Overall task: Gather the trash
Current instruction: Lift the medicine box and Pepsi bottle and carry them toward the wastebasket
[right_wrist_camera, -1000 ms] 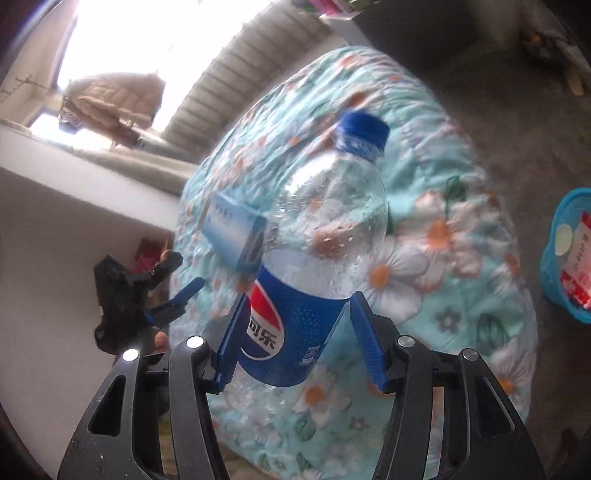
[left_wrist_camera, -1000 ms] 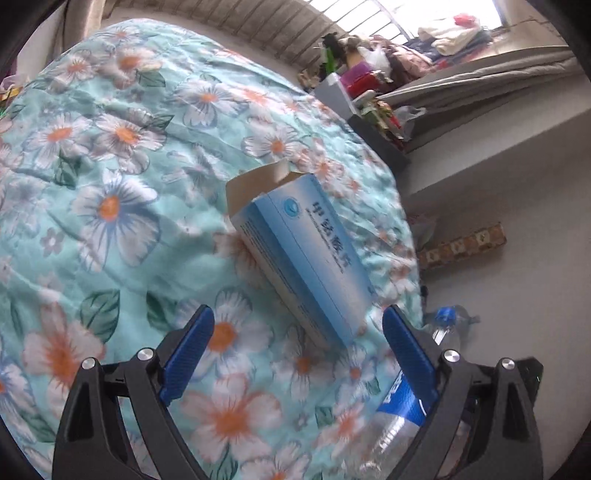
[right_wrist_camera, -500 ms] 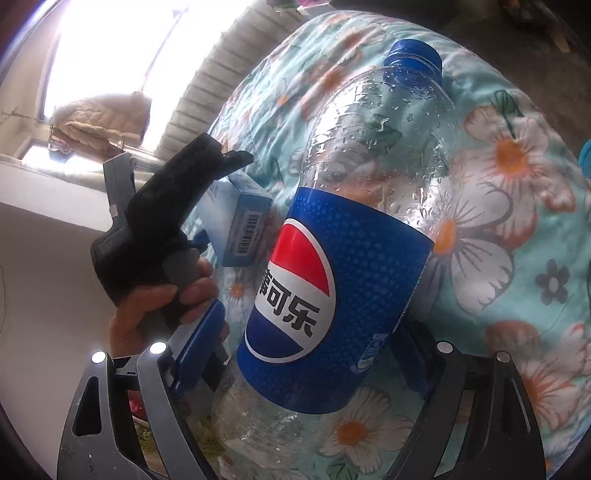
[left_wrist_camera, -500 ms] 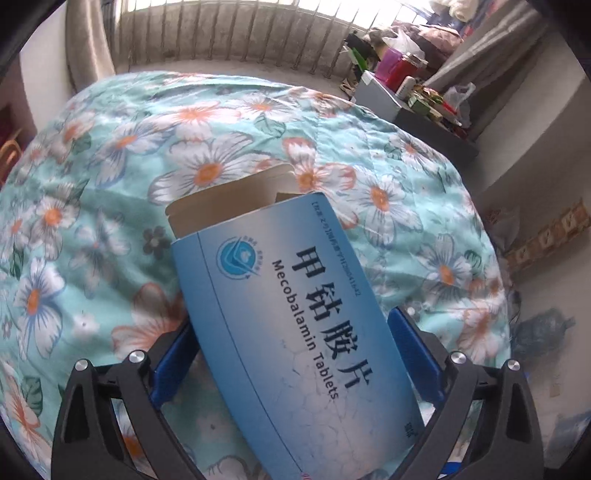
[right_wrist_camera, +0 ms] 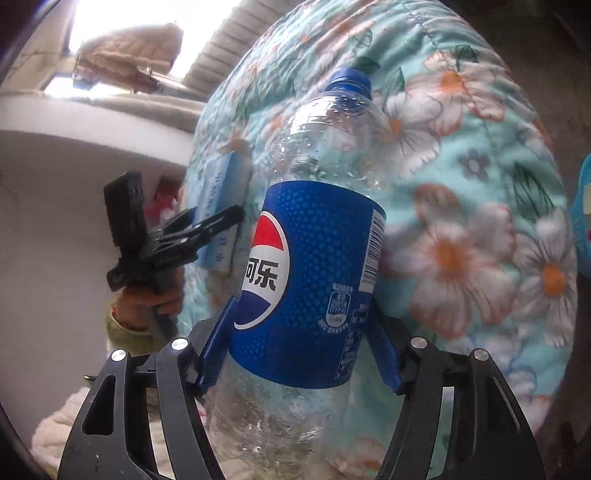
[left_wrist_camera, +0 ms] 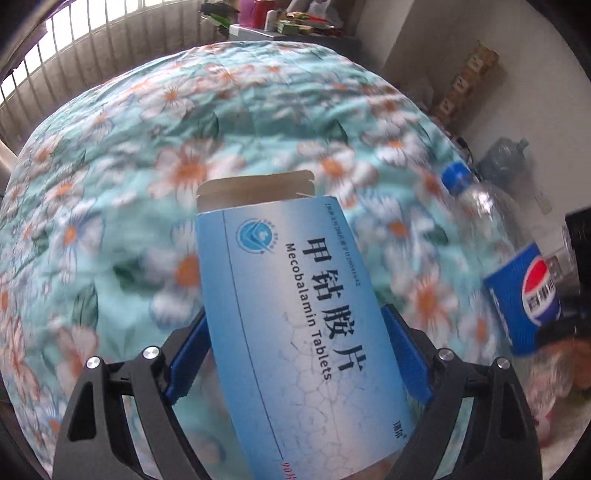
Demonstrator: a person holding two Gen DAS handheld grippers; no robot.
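A blue-and-white tablet box (left_wrist_camera: 280, 266) with its top flap open sits between the blue pads of my left gripper (left_wrist_camera: 293, 312). The jaws are closing and both pads touch its sides. It stays sharp while the floral quilt (left_wrist_camera: 184, 129) behind it blurs. An empty Pepsi bottle (right_wrist_camera: 314, 280) with a blue cap stands between the pads of my right gripper (right_wrist_camera: 302, 302). Those jaws are closing too, pressing on its label. The right wrist view shows the left gripper (right_wrist_camera: 221, 221) with the box (right_wrist_camera: 221, 192) beside the bottle; the left wrist view shows the bottle (left_wrist_camera: 524, 295) at the right.
The quilt-covered bed fills both views. A blue basket (right_wrist_camera: 583, 206) holding something shows at the right edge. A large water jug (left_wrist_camera: 506, 158) stands on the floor by the wall. A cluttered shelf (left_wrist_camera: 280, 22) and a barred window lie beyond the bed.
Both grippers came down over their objects: the box and the bottle now sit deep between the pads. The left gripper rolled, and the two grippers have drawn closer together.
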